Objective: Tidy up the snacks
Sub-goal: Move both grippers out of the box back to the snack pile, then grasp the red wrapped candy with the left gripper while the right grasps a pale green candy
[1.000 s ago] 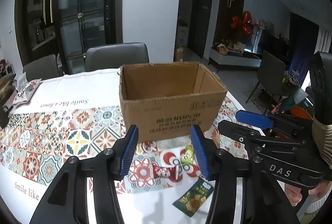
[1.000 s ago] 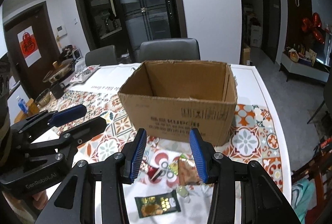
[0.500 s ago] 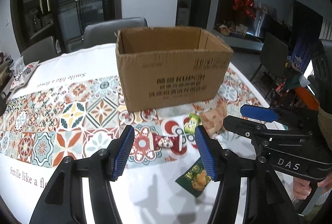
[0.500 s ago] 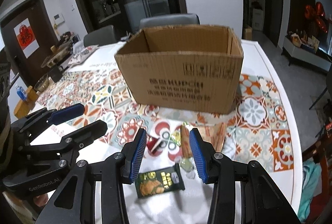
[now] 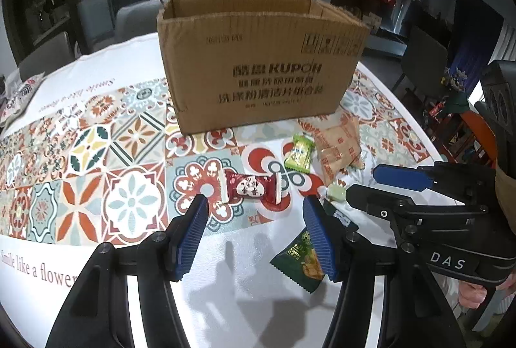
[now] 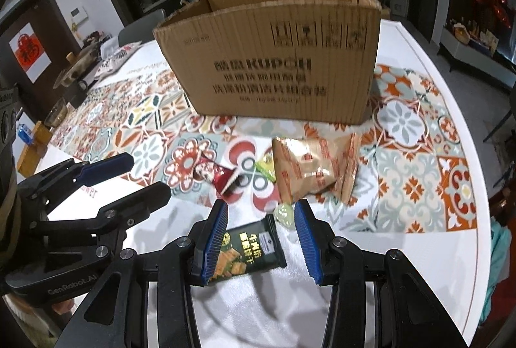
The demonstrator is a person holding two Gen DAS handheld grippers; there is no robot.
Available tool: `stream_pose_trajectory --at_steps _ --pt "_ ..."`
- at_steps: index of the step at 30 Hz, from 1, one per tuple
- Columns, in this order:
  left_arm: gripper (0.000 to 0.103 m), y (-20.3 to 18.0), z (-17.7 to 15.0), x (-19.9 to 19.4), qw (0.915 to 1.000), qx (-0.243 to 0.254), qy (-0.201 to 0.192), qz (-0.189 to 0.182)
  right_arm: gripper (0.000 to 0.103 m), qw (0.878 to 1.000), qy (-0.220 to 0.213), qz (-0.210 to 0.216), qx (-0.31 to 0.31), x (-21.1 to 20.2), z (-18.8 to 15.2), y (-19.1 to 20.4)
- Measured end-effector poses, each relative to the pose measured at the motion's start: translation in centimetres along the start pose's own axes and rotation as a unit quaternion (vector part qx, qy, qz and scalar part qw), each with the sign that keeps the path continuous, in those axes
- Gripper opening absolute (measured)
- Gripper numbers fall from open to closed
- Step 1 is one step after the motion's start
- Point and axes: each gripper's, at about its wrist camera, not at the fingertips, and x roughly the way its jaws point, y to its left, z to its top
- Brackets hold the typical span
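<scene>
An open brown cardboard box point(image 5: 258, 61) stands on the patterned tablecloth; it also shows in the right wrist view point(image 6: 277, 57). In front of it lie a red candy point(image 5: 251, 188), a light green candy point(image 5: 298, 153), tan snack packets point(image 5: 342, 148) and a dark green biscuit packet point(image 5: 298, 262). My left gripper point(image 5: 254, 232) is open just short of the red candy. My right gripper point(image 6: 261, 232) is open low over the dark green biscuit packet point(image 6: 248, 254), with the tan packets point(image 6: 309, 167), a small pale green candy point(image 6: 285, 214) and the red candy point(image 6: 216, 175) beyond it.
Grey chairs point(image 5: 135, 15) stand behind the table. Bowls and a pot point(image 6: 74, 74) sit at the far left end of the table. The white table edge point(image 6: 451, 109) curves on the right. A snack bag point(image 5: 19, 93) lies far left.
Both grippers have dropped lower and moved forward toward the snacks in front of the box. Both stay open.
</scene>
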Motion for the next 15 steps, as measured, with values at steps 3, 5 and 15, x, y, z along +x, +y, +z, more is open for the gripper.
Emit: stream_pose_trajectory --at_steps 3,5,15 --pt "0.060 0.2 -0.1 0.9 0.9999 0.000 0.011 -0.002 0.044 1.000 0.013 -0.002 0.006 0.9 -0.2 -0.3" --pt "0.060 0.3 -0.2 1.5 0.9999 0.001 0.016 -0.006 0.044 1.000 0.020 -0.005 0.006 1.5 -0.4 -0.4" --pt "0.060 0.8 0.2 4.7 0.9986 -0.001 0.050 -0.016 0.044 0.999 0.047 -0.016 0.016 4.0 -0.5 -1.4"
